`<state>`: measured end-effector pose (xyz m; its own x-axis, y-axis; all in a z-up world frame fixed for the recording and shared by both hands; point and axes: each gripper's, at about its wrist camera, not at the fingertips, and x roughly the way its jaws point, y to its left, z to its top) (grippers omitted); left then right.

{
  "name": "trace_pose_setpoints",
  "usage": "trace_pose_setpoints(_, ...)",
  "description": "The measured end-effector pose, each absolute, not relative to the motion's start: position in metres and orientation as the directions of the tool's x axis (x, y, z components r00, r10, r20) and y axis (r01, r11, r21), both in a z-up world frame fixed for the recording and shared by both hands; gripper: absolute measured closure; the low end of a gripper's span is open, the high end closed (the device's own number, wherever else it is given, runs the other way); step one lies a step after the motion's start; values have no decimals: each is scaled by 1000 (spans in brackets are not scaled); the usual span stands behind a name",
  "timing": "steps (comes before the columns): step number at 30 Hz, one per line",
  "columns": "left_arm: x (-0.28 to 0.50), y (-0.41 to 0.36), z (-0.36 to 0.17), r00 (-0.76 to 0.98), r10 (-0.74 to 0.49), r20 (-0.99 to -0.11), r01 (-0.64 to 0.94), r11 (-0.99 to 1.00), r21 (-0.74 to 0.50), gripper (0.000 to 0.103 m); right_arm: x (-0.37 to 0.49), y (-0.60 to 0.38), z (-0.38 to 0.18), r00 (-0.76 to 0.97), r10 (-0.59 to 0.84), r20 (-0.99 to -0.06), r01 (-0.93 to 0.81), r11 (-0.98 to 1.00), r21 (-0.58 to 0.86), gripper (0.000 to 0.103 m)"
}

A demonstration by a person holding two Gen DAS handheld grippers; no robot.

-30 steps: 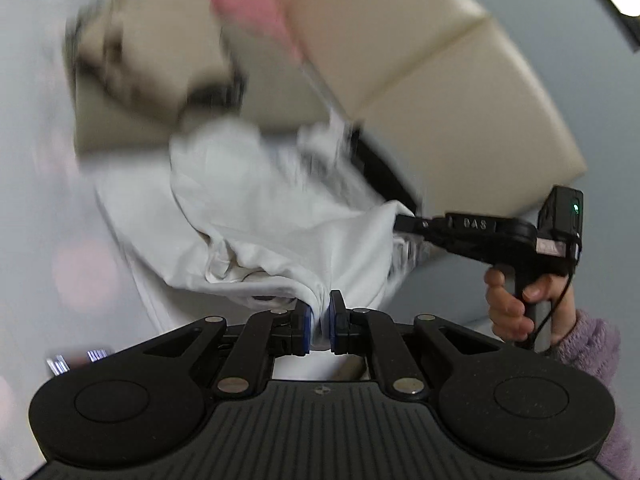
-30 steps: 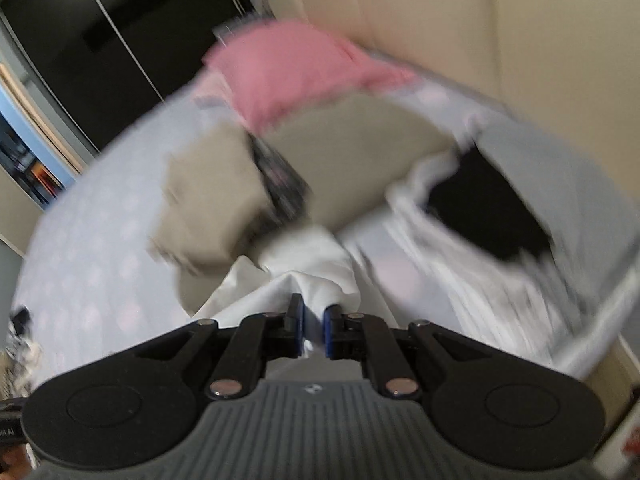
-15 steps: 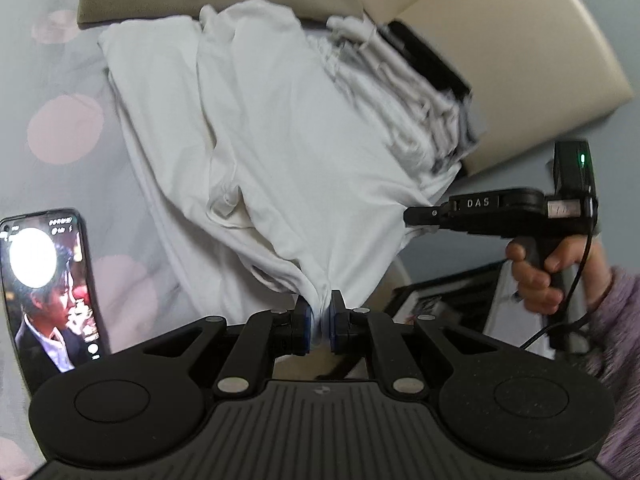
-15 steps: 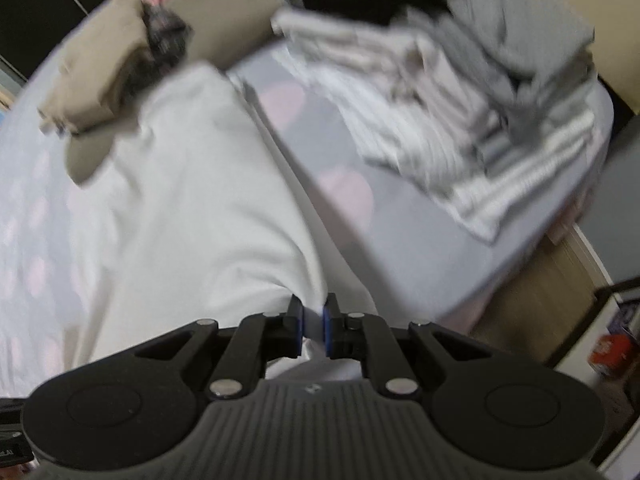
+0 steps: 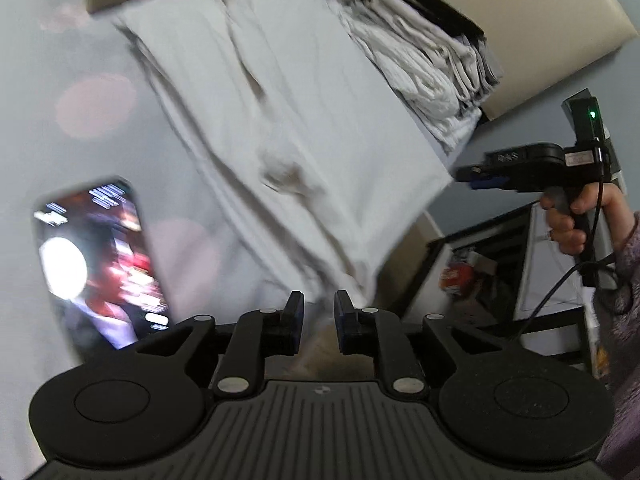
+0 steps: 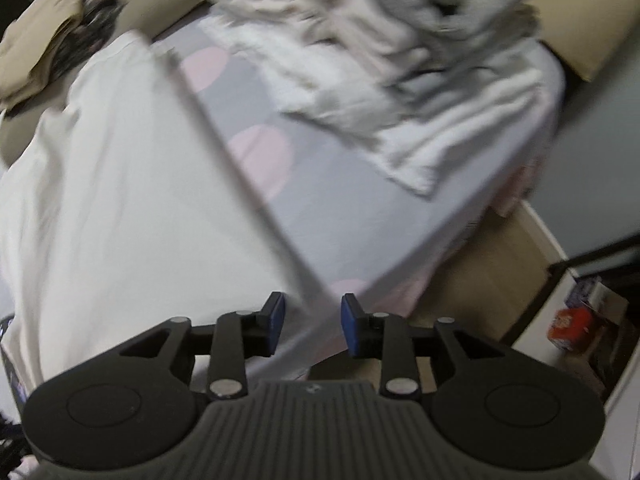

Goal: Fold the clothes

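A bed covered by a grey sheet printed with pale pink dots fills both views, with a beige padded headboard behind it and a dark shelf unit beyond the mattress edge. A white garment is laid lengthwise on the sheet, roughly flattened, with its near hem at the mattress edge; this is judged to be the spreading-out stage that comes ahead of the first fold. Right of the white garment, just beside it, a stack of folded clothes is kept against the headboard, presumably to leave the middle free for folding. Left of the garment a phone is lying face up with a video playing. The left gripper is held just off the garment's near hem, its jaws parted and nothing between them. The right gripper is likewise spread apart and empty at the garment's right corner; in the left view it is seen from the side, gripped by a hand in a purple sleeve. Lettering is printed on its body, but it is too blurred to be read.
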<state>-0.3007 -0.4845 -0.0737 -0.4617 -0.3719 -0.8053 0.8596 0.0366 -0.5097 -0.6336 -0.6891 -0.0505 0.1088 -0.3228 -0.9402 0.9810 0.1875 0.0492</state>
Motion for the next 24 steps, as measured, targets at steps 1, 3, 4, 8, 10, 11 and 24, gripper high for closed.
trace_pose_setpoints(1, -292, -479, -71, -452, -391, -802, 863, 36, -504, 88, -636, -688, -49, 98, -333, -938, 983, 178, 39, 70)
trace_pose_setpoints(3, -280, -475, -70, -434, -426, -794, 862, 58, -503, 86, -640, -687, -47, 75, -354, -932, 987, 158, 19, 70)
trace_pose_setpoints(4, -273, -476, -68, -421, -447, -789, 862, 72, -501, 85, -637, -685, -43, 95, -375, -922, 986, 161, 36, 71)
trace_pose_setpoints(8, -258, -495, -62, -372, -494, -786, 865, 122, -486, 85, -612, -680, -26, 187, -435, -881, 972, 213, 101, 76)
trace_pose_setpoints(10, -252, -501, -57, -376, -504, -778, 861, 121, -494, 85, -593, -677, -25, 237, -424, -874, 958, 253, 137, 76)
trace_pose_setpoints(11, -252, -504, -55, -376, -508, -775, 859, 122, -497, 85, -581, -672, -26, 268, -408, -873, 946, 285, 157, 76)
trace_pose_setpoints(24, -284, -537, -61, -447, -485, -752, 836, 73, -544, 85, -473, -598, -73, 418, -186, -889, 842, 446, 302, 88)
